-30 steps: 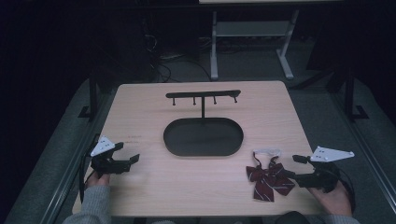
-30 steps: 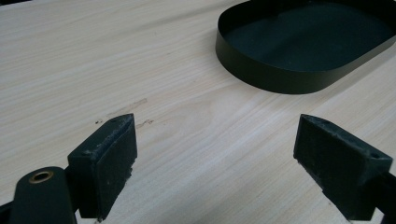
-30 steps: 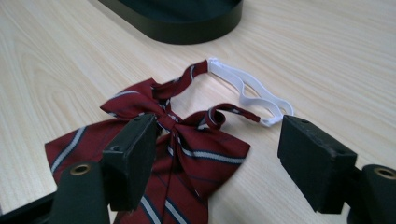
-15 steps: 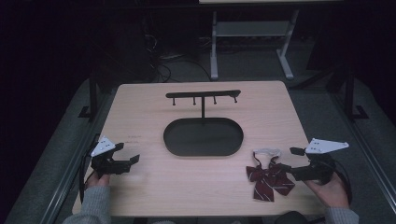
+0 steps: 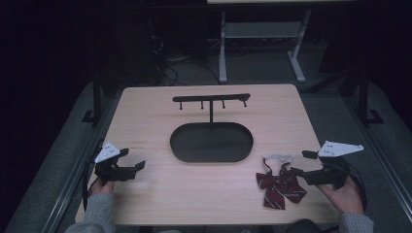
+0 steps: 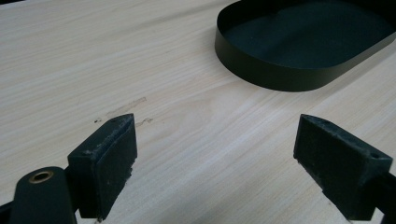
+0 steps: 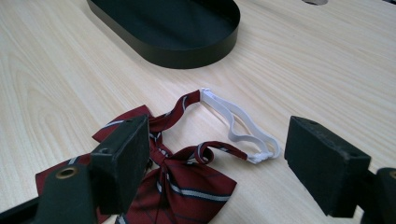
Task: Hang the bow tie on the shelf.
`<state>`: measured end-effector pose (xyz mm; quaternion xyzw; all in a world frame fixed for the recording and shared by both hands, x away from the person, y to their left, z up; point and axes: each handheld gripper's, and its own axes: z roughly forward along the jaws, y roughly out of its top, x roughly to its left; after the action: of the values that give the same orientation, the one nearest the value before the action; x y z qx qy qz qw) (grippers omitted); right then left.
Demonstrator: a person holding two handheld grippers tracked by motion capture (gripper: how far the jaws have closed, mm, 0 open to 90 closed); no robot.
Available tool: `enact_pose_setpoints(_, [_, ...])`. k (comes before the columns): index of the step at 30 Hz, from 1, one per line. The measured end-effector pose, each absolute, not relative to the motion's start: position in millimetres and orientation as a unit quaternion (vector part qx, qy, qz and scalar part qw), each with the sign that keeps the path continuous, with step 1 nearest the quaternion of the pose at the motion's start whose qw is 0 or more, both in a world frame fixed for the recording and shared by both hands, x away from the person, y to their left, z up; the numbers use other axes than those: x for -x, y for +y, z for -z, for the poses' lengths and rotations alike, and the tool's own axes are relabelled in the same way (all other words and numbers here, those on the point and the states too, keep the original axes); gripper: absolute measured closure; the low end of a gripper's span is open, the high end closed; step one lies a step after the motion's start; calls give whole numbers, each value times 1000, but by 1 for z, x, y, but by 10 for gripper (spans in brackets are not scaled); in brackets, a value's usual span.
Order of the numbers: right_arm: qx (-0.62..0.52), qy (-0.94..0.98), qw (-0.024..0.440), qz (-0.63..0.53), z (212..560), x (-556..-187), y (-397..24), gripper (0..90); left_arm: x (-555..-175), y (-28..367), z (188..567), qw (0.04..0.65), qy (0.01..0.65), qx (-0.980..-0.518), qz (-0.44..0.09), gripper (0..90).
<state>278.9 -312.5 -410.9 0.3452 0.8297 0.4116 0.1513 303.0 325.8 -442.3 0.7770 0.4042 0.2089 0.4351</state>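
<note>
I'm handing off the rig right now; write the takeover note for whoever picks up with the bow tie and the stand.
Left gripper: open, holding nothing, low over the pale wooden table at its near left.
Right gripper: open, jaws just widened, astride the dark red striped bow tie with its white elastic loop; not gripped.
Bow tie lies flat at near right, beside the black oval tray of the black peg stand.
Done: nothing hung.
Left: probably grab the loop and hang it on a peg.
</note>
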Motion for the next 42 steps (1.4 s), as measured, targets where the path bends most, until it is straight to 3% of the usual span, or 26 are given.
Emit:
enact_pose_setpoints(11, [-328,843,156,-397,398,-299,-305,246,-303,325,442,435,401,-779,-209,130])
enact_pose_setpoints(28, [-293,880,118,-355,399,-340,-280,351,-303,324,442,434,402,-779,-208,130])
enact_pose_setpoints(42, [-311,896,70,-308,429,-371,-273,443,-304,324,443,434,402,-780,-205,130])
